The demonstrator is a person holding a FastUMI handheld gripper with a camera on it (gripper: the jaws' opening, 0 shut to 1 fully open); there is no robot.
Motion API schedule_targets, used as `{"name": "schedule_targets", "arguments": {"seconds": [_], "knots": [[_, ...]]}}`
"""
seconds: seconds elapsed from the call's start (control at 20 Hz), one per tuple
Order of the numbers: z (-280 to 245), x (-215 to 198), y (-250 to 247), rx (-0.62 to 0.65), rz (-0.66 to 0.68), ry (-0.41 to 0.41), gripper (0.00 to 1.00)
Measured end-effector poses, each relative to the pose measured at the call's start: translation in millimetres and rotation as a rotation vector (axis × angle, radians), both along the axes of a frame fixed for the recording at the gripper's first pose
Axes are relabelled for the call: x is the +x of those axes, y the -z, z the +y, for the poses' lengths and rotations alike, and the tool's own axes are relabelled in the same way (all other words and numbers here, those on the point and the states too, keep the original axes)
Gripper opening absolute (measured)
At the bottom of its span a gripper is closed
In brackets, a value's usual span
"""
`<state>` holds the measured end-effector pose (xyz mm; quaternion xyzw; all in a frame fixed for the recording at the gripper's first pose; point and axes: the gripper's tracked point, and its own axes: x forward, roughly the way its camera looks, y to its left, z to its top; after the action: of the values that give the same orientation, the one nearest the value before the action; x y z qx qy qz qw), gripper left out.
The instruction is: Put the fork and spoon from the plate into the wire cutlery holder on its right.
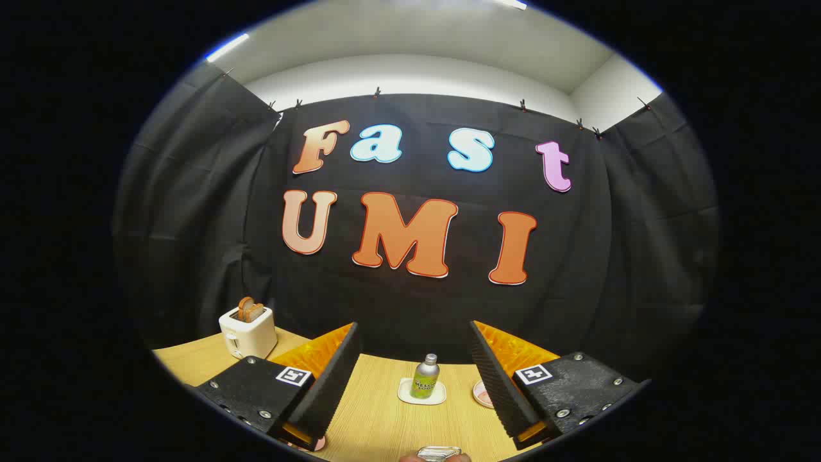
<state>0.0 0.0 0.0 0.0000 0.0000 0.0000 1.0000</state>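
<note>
Beyond the wide-open, empty gripper [410, 340], a bottle [425, 377] stands on a white coaster [421, 392]; toaster [247, 331] at left on the table [378, 417]

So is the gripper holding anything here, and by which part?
Nothing is held. The gripper is open, its fingers spread wide with only bare wooden table between them; a small green bottle stands beyond them.

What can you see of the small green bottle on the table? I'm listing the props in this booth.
The small green bottle with a silver screw cap stands upright and closed on a white square coaster on the wooden table, beyond and between the open gripper fingers, untouched by them. It looks metallic, with a printed label too small to read.
</note>
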Motion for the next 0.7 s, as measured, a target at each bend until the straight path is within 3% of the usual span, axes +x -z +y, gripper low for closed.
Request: {"name": "schedule_targets", "arguments": {"seconds": [0.7], "knots": [[15.2,1.0,4.9,0.010,0.023,-0.035,0.99]]}}
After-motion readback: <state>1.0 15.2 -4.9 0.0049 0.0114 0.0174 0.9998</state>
